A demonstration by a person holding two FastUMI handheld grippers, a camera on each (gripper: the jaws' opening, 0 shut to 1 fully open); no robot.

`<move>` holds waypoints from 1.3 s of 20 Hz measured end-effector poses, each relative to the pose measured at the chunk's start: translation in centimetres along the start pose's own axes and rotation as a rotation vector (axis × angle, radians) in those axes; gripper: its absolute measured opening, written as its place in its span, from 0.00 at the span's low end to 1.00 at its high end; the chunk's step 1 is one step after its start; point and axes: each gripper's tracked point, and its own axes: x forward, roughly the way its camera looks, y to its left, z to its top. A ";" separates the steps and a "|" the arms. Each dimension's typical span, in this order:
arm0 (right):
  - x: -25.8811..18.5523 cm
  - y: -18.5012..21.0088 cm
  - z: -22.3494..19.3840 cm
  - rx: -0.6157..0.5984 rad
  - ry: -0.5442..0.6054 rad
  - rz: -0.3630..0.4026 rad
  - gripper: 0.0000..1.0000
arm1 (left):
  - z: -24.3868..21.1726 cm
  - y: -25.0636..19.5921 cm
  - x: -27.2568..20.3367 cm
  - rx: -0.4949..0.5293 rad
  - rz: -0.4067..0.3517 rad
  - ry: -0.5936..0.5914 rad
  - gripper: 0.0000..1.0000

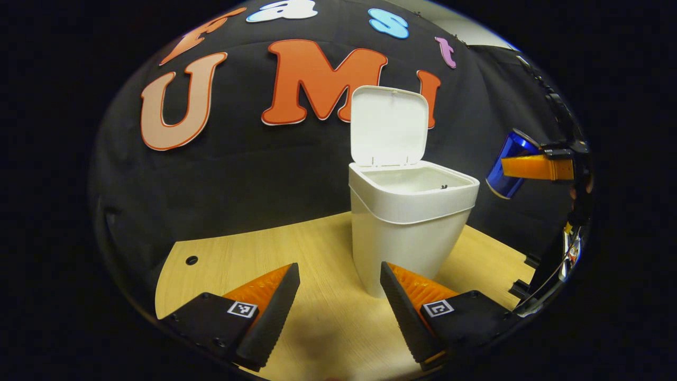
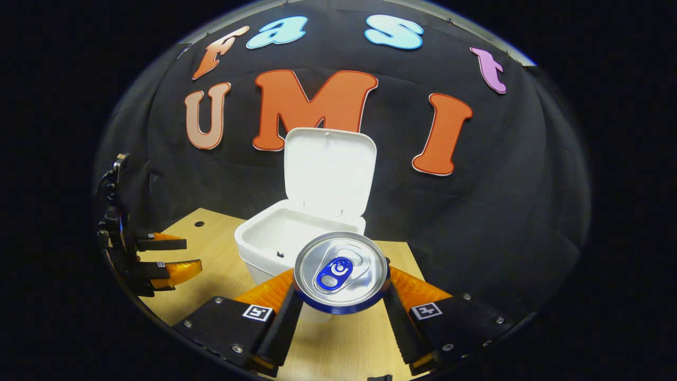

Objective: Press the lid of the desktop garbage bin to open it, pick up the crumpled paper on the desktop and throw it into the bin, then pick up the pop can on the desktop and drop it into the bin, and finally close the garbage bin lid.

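Right gripper (image 2: 341,296): both my fingers press on the sides of the pop can (image 2: 341,272), which I hold clear of the desktop (image 2: 211,248). In the right gripper view the can's silver top with its blue pull tab faces the camera. The can sits in front of the garbage bin (image 2: 264,248), just short of its near rim and above rim height.

In the left gripper view the same can (image 1: 509,165) shows as a blue cylinder, tilted, in the air to the right of the bin (image 1: 407,233), a little higher than the rim, with a finger of my right gripper (image 1: 537,166) across its side.

Bin: white, standing upright on the pale wood desktop (image 1: 317,248). Its lid (image 1: 389,127) is swung up and stands nearly vertical at the back edge; the same lid (image 2: 329,172) shows from the right gripper view. Inside wall is white; I cannot make out the bottom or what lies in it.

Left gripper (image 1: 338,288): fingers spread wide apart, gripping nothing, low over the desktop and pointed at the bin's base. From the right gripper view it (image 2: 180,256) sits at the far left, above the desktop's edge, well apart from the bin.
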 end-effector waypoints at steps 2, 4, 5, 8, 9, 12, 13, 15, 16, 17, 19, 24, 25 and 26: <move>0.4 -0.4 0.9 -0.009 -0.017 -0.006 0.80 | -0.4 1.0 -0.4 -0.013 0.026 0.001 0.98; 1.1 -0.4 1.4 -0.006 -0.023 -0.006 0.80 | -0.9 2.0 -0.8 -0.021 0.053 0.008 0.98; 1.5 -0.3 1.8 -0.001 -0.027 -0.002 0.80 | -1.1 2.5 -1.0 -0.022 0.065 0.010 0.98; 2.5 0.2 3.1 0.003 -0.047 0.017 0.80 | -1.8 3.5 -1.8 -0.021 0.097 0.012 0.98; 3.0 0.4 3.3 0.002 -0.053 0.023 0.80 | -2.1 3.8 -2.1 -0.030 0.105 0.015 0.98; 4.5 1.1 3.7 0.003 -0.055 0.042 0.80 | -2.7 4.2 -2.0 -0.045 0.133 0.029 0.98; 5.0 1.4 3.9 0.006 -0.056 0.048 0.80 | -3.0 4.5 -2.3 -0.042 0.142 0.031 0.98; 5.8 1.6 3.7 0.003 -0.051 0.058 0.80 | -3.4 5.1 -3.0 -0.045 0.158 0.032 0.98; 6.2 1.6 3.5 -0.004 -0.046 0.058 0.80 | -3.7 5.2 -3.5 -0.049 0.166 0.034 0.98; 6.7 1.8 3.3 -0.011 -0.040 0.059 0.80 | -3.9 5.4 -3.7 -0.055 0.174 0.036 0.98; 7.4 2.1 3.3 -0.012 -0.030 0.071 0.80 | -4.1 5.9 -4.0 -0.061 0.190 0.042 0.98; 9.1 2.5 2.4 -0.033 -0.011 0.081 0.80 | -4.0 6.8 -4.7 -0.054 0.221 0.049 0.98; 9.2 2.7 2.1 -0.036 0.000 0.082 0.80 | -3.9 6.9 -4.8 -0.051 0.225 0.050 0.98; 9.5 2.7 1.8 -0.040 0.009 0.082 0.80 | -3.9 6.9 -4.8 -0.049 0.228 0.051 0.98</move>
